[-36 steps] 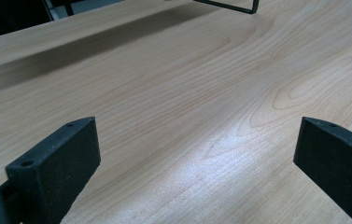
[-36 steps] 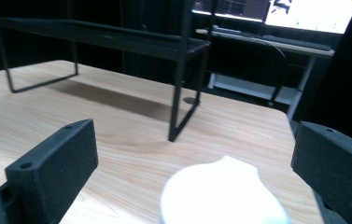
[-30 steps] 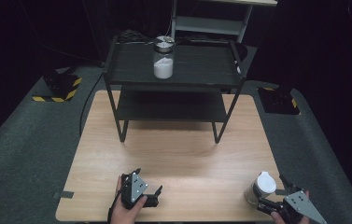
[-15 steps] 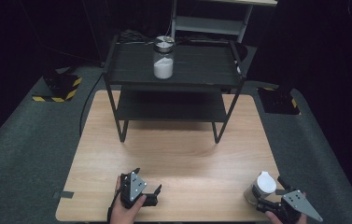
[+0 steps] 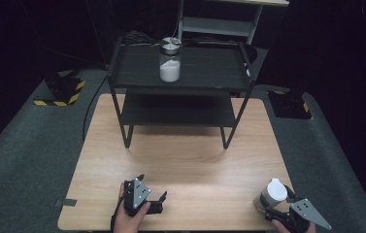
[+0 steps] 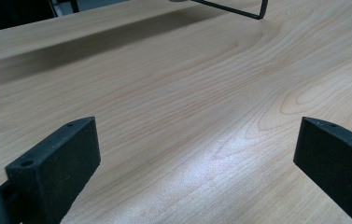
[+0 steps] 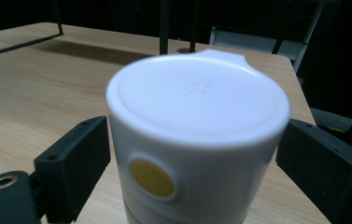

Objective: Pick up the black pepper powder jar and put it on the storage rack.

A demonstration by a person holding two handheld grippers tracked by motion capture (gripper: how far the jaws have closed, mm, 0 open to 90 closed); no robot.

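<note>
High view, white-capped container near table front-right edge, between open right gripper jaws.

table light wood grain | shelf rack black | jar clear, white fill, silver lid | container white, yellow dot on side | gripper jaws black, plates grey | floor mat dark grey | blocks upper left and right black with yellow-black stripes
</note>
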